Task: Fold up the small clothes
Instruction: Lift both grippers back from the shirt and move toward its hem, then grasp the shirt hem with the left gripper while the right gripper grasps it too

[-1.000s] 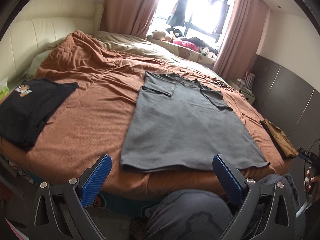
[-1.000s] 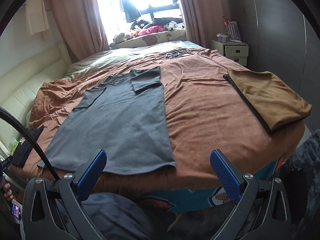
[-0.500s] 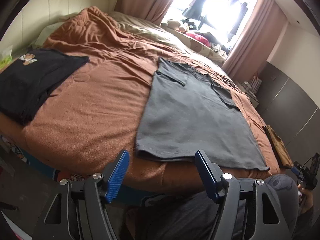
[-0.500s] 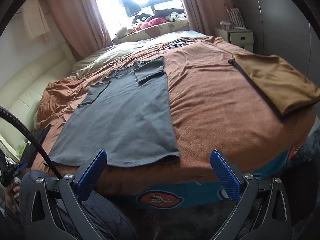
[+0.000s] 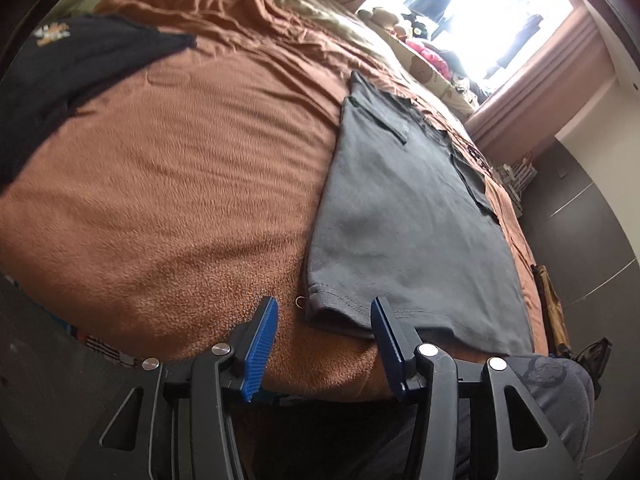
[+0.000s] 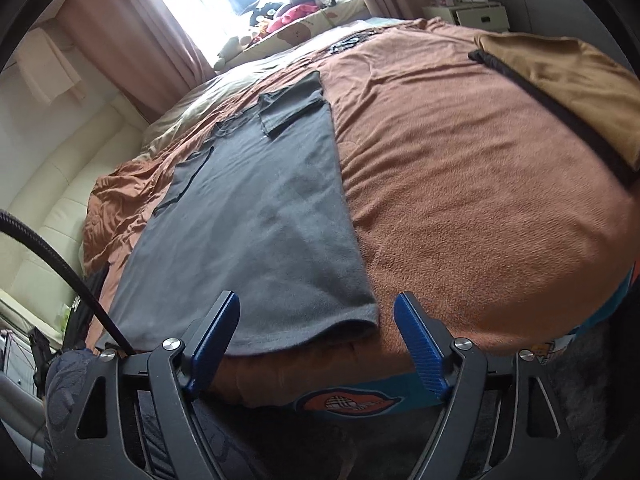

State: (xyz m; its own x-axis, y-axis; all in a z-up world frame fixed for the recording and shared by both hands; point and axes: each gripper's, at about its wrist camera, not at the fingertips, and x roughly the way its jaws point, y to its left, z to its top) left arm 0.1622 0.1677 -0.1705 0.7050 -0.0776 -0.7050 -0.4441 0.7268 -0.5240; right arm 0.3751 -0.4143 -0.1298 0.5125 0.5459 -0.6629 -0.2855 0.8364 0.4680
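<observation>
A grey T-shirt [image 5: 404, 220] lies flat on the brown bedspread [image 5: 180, 184], sleeves folded in, its hem at the near bed edge. My left gripper [image 5: 324, 312] is open, its blue fingers straddling the hem's left corner just in front of it. In the right wrist view the same T-shirt [image 6: 256, 216] runs away from me; my right gripper [image 6: 318, 308] is open, its fingers either side of the hem's right corner. Nothing is held.
A folded black garment [image 5: 72, 64] lies at the bed's left. A folded tan garment [image 6: 568, 84] lies at the right. Soft toys and pillows [image 6: 288, 20] line the window end. A person's knee [image 5: 556, 384] is below the bed edge. A white nightstand [image 6: 468, 16] stands far right.
Both grippers have moved forward and down to the bed edge, toward the T-shirt's hem corners. Both have narrowed their opening, the left one more.
</observation>
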